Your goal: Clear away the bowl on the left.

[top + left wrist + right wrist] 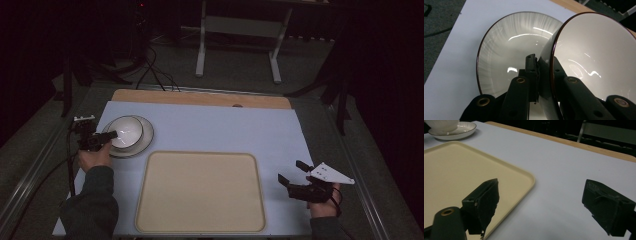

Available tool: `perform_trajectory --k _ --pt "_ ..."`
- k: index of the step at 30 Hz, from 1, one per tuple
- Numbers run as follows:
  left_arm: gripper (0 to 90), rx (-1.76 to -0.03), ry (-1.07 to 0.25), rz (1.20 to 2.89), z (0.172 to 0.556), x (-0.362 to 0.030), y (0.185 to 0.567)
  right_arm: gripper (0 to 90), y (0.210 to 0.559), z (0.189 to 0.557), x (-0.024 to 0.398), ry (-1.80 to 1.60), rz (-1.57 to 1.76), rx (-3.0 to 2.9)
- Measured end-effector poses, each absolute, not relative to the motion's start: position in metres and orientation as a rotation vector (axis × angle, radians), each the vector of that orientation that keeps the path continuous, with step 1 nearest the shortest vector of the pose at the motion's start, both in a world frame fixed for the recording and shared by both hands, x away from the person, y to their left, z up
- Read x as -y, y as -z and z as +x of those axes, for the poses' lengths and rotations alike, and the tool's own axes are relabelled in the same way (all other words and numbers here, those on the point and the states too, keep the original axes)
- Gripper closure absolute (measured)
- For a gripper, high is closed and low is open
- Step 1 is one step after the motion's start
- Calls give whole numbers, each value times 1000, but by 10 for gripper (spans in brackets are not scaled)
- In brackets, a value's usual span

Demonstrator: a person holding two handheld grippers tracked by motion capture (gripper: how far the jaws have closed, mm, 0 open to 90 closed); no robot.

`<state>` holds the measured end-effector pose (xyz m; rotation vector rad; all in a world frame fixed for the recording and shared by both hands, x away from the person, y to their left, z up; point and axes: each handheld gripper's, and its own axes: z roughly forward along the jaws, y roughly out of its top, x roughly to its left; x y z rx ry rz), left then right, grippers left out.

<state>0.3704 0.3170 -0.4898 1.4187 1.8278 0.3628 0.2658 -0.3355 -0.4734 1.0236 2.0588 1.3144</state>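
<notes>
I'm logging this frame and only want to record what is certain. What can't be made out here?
- Whether the bowl is lifted off the plate or resting on it: in the left gripper view the left gripper and the bowl's own wall hide its base; too small in the high view.
- Tray: cut off by the left and bottom edges in the right gripper view.
- Dark mark on the table's wooden strip: too small in the high view.

Dark lab – floor cables (150, 70), metal stand (240, 40)
</notes>
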Motion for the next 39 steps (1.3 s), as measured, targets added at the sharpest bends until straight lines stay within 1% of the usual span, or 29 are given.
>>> perform_trajectory --k 6,18,39 --pt "824 -1789 -400 1456 369 -312 475 139 473 266 335 -1315 1023 -2059" --pt "824 -1734 -418 1477 364 -308 458 138 473 266 336 -1316 1024 -2059" --pt "824 -1651 -399 1550 353 -295 442 138 474 266 334 -1311 1021 -2066"
